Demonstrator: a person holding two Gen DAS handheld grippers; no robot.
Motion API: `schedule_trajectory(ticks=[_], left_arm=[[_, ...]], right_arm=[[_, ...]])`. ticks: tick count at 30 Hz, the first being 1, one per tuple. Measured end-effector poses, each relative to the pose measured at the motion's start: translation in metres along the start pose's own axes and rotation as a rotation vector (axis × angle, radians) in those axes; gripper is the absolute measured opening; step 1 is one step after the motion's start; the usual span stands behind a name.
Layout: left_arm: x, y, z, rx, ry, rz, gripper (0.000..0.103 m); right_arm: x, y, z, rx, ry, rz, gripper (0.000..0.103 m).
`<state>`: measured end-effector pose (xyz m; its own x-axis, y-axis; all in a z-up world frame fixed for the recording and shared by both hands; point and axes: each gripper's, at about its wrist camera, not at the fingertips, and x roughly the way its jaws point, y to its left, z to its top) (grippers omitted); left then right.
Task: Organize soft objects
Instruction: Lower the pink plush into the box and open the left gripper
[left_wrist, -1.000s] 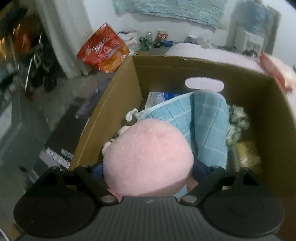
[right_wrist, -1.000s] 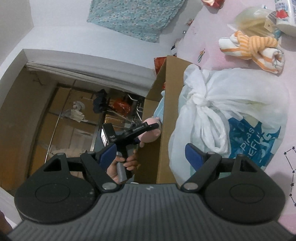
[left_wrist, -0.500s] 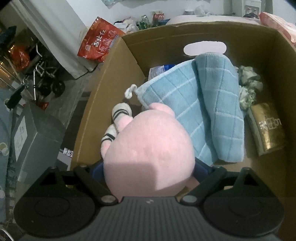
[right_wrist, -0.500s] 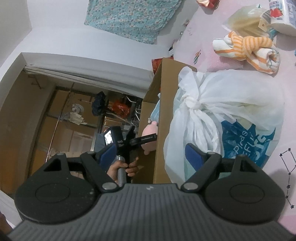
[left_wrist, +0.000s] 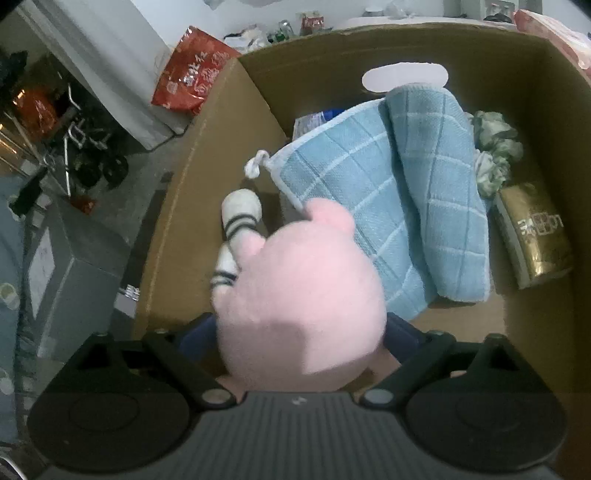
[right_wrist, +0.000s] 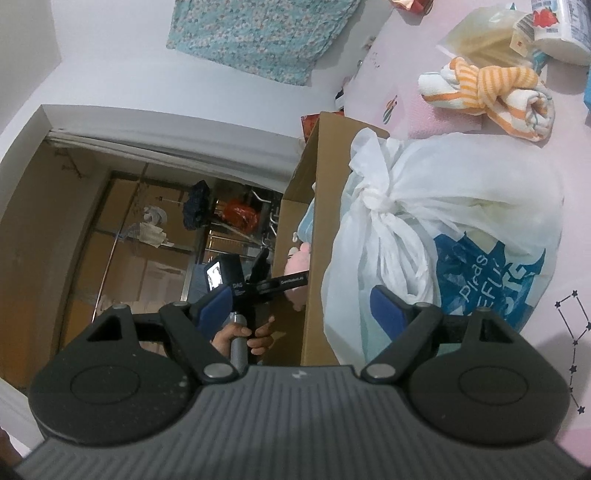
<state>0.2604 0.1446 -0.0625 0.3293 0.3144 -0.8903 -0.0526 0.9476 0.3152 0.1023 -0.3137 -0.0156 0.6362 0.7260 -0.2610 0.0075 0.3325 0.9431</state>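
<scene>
**Pink plush toy going into the cardboard box**

While the left gripper (left_wrist: 301, 328) tips down over the open cardboard box (left_wrist: 207, 177), the step in hand looks like the drop-off: the pink plush toy (left_wrist: 301, 302) sits between its blue fingers, whose jaws have just been opening and now stand wide. The toy's round body fills the gap, so I cannot tell whether the pads still press on it or have already let go. It hangs over the box's near left corner, its striped white feet (left_wrist: 236, 221) pointing down along the left wall, its far side just at the edge of the blue checked towel (left_wrist: 388, 199).

The next move, as I judge it, calls for the jaws to clear the toy fully, then for the gripper to lift straight out without dragging the toy or snagging the towel's loop. The bare patch of box floor by the left wall seems the likely resting place.

The toy is soft, fuzzy and plump, pale pink all over, with black bands on its white feet. It should squash and settle rather than roll.

The right gripper (right_wrist: 301, 306) hangs apart and empty beside the box's outer wall, close to a knotted white plastic bag (right_wrist: 443, 221). An orange striped cloth (right_wrist: 491, 96) lies farther off on the pink surface, perhaps next to be sorted.
</scene>
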Motion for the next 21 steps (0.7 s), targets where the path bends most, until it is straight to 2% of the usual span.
schedule_trajectory(ticks=[5,10,15,17,19,21], left_arm=[[-0.004,0.006,0.003,-0.028,-0.004,-0.032,0.098],[-0.020,0.018,0.005,-0.095,-0.043,-0.094,0.100],[-0.045,0.025,0.004,-0.123,-0.139,-0.064,0.100],[-0.059,0.029,0.003,-0.137,-0.195,-0.082,0.099],[-0.072,0.032,0.000,-0.161,-0.247,-0.127,0.091],[-0.075,0.032,-0.004,-0.170,-0.254,-0.204,0.066]], right_arm=[[-0.001,-0.001,0.000,0.000,-0.007,-0.005,0.083],[-0.001,-0.004,0.000,0.005,-0.009,-0.009,0.084],[0.001,-0.007,0.001,0.008,-0.006,-0.009,0.084],[0.000,-0.007,0.000,0.008,-0.007,-0.010,0.084],[-0.001,-0.008,0.001,0.009,-0.010,-0.011,0.084],[-0.001,-0.009,0.001,0.011,-0.012,-0.012,0.084]])
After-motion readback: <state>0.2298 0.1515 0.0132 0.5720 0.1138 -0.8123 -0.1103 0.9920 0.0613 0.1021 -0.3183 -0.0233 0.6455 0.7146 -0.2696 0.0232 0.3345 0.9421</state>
